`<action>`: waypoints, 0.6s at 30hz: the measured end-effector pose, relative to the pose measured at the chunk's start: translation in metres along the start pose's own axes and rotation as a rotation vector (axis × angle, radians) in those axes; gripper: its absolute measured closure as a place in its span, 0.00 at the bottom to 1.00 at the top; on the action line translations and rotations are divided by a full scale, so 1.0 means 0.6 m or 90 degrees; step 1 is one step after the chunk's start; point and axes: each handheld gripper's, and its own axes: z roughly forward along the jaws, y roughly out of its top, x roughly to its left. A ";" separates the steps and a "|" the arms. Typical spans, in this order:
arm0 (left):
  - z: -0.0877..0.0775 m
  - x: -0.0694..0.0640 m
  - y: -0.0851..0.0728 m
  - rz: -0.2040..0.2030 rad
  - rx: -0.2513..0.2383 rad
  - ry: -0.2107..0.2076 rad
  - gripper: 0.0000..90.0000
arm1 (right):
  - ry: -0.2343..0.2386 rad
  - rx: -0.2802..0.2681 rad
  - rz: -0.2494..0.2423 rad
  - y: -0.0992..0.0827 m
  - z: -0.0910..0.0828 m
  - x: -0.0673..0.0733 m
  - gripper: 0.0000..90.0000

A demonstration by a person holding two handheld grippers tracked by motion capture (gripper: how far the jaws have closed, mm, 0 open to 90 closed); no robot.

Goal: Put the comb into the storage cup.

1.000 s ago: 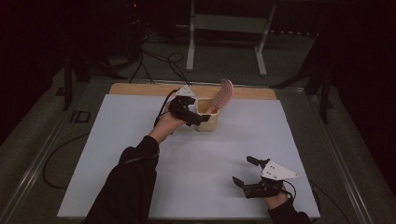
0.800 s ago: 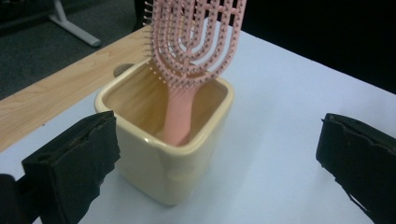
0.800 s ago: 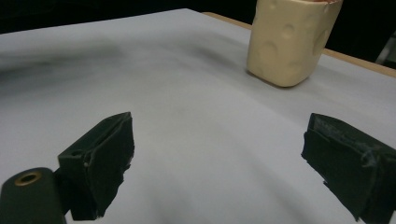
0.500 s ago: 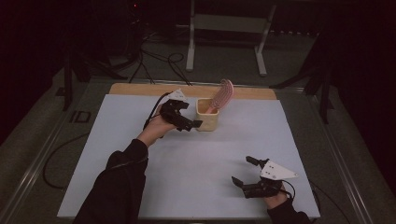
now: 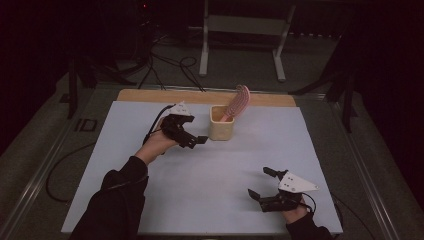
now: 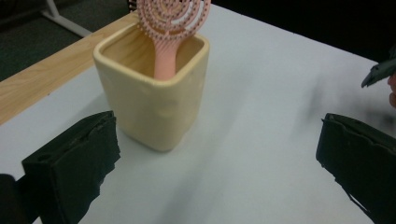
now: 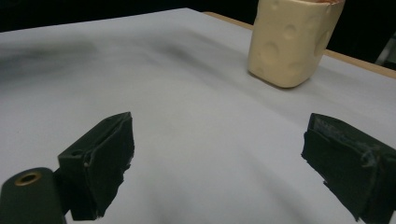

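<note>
A cream square cup (image 5: 221,129) stands near the table's far edge, with a pink hairbrush (image 5: 239,102) leaning out of it, handle down. In the left gripper view the cup (image 6: 152,91) and brush (image 6: 169,28) sit just ahead of the wide-apart jaws. My left gripper (image 5: 196,140) hangs open just left of the cup, holding nothing. My right gripper (image 5: 261,183) rests open near the table's front right, empty; its own view shows the cup (image 7: 293,39) farther off.
A white sheet (image 5: 200,175) covers the table, and a wooden strip (image 5: 150,96) runs along its far edge. Cables (image 5: 165,60) and a metal stand (image 5: 245,30) lie on the dark floor beyond.
My left gripper has drawn back from the cup toward the left and nearer the person. The right gripper has stayed put.
</note>
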 end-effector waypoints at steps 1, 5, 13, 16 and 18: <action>-0.003 -0.001 -0.004 0.000 0.000 0.003 0.00 | 0.001 0.001 -0.002 0.000 0.000 0.001 0.10; -0.015 -0.002 -0.019 -0.005 0.000 0.007 0.00 | -0.001 0.000 -0.001 0.001 0.000 0.000 0.10; -0.041 -0.006 -0.042 -0.003 0.005 0.018 0.00 | 0.000 0.002 -0.006 0.001 0.002 0.001 0.10; -0.050 -0.008 -0.053 -0.006 0.007 0.018 0.00 | 0.000 -0.001 -0.003 0.001 0.001 0.000 0.10; -0.053 -0.008 -0.057 -0.007 0.006 0.019 0.00 | 0.001 0.000 -0.003 0.001 0.001 0.000 0.10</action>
